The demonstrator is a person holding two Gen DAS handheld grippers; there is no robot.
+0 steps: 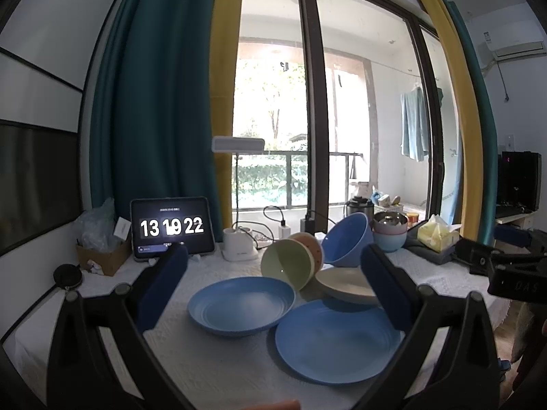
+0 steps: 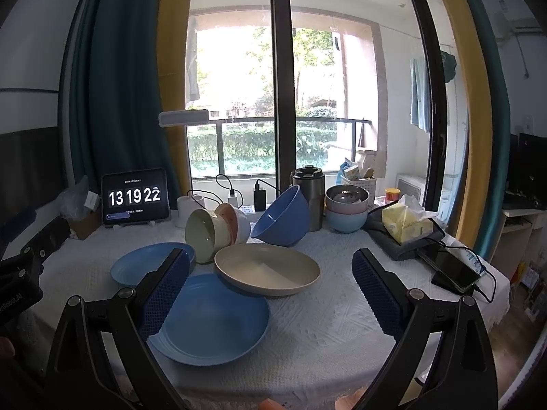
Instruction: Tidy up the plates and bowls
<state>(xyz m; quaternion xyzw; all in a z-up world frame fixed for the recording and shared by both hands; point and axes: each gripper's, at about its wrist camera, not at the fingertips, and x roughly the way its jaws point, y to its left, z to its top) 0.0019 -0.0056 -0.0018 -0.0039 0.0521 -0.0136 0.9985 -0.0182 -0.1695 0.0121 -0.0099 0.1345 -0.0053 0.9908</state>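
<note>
The nested bowls [image 2: 215,230] are tipped sideways, mouths facing left; both the left gripper [image 1: 273,287] and right gripper [image 2: 271,290] are held spread, empty.

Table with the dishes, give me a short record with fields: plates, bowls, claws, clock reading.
plates: two blue plates, one beige plate, on the white tablecloth
tipped bowls: green bowl nested with others on its side; blue bowl tilted
upright stack: bowls at the back
left claw: open, empty
right claw: open, empty
tablet clock: 13 19 22
</note>
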